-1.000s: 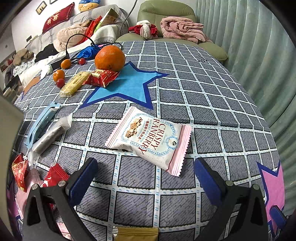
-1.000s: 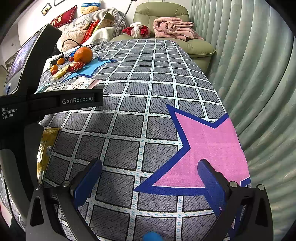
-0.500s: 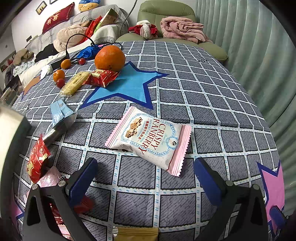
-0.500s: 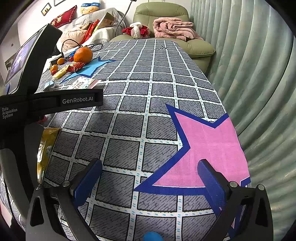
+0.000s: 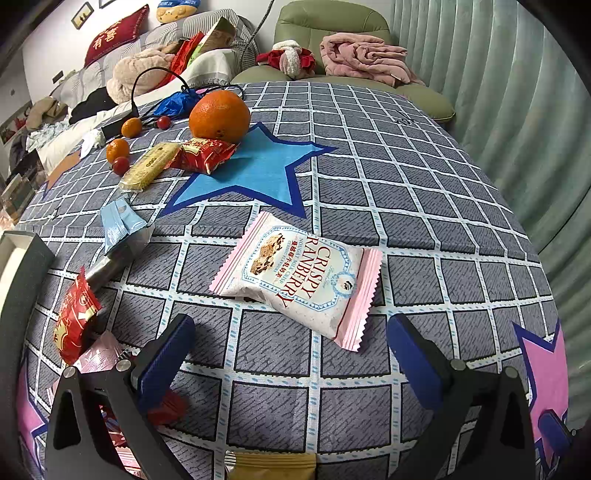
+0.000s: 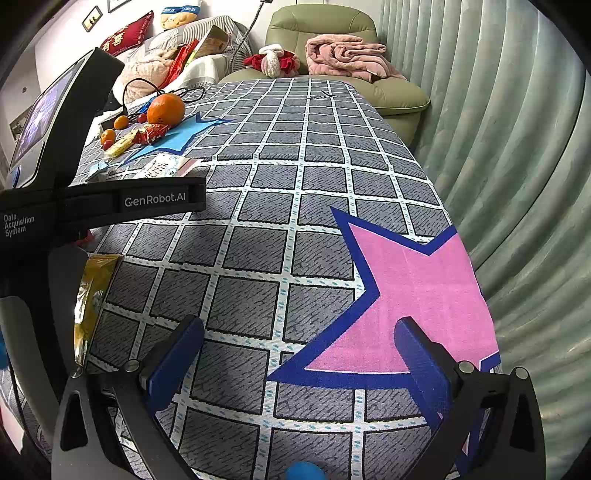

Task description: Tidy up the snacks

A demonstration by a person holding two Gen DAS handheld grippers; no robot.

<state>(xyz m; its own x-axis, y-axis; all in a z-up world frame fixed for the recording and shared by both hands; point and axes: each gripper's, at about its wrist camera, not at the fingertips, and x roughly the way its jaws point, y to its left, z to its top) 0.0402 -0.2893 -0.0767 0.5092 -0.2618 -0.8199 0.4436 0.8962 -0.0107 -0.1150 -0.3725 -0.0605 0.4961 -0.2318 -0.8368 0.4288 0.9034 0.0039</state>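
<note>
A pink and white cranberry snack packet (image 5: 301,273) lies flat on the checked tablecloth, just ahead of my open, empty left gripper (image 5: 291,350). To the left lie a light blue packet (image 5: 120,221), a silver packet (image 5: 110,258), a red packet (image 5: 74,314) and a pink wrapper (image 5: 99,356). A gold packet (image 5: 273,463) lies under the gripper. Farther back are a yellow bar (image 5: 149,166), a red packet (image 5: 205,153) and a large orange (image 5: 219,116). My right gripper (image 6: 299,354) is open and empty over the pink star (image 6: 417,291).
Small oranges (image 5: 117,149) and cherry tomatoes (image 5: 121,165) sit at the far left with cables. A grey box edge (image 5: 22,266) shows at the left. The left gripper's body (image 6: 55,206) fills the right view's left side. A green sofa (image 5: 332,33) and curtain (image 5: 517,110) lie beyond.
A pale object that filled the left edge of the left wrist view has drawn back, uncovering the blue, silver and red packets. Neither gripper has moved.
</note>
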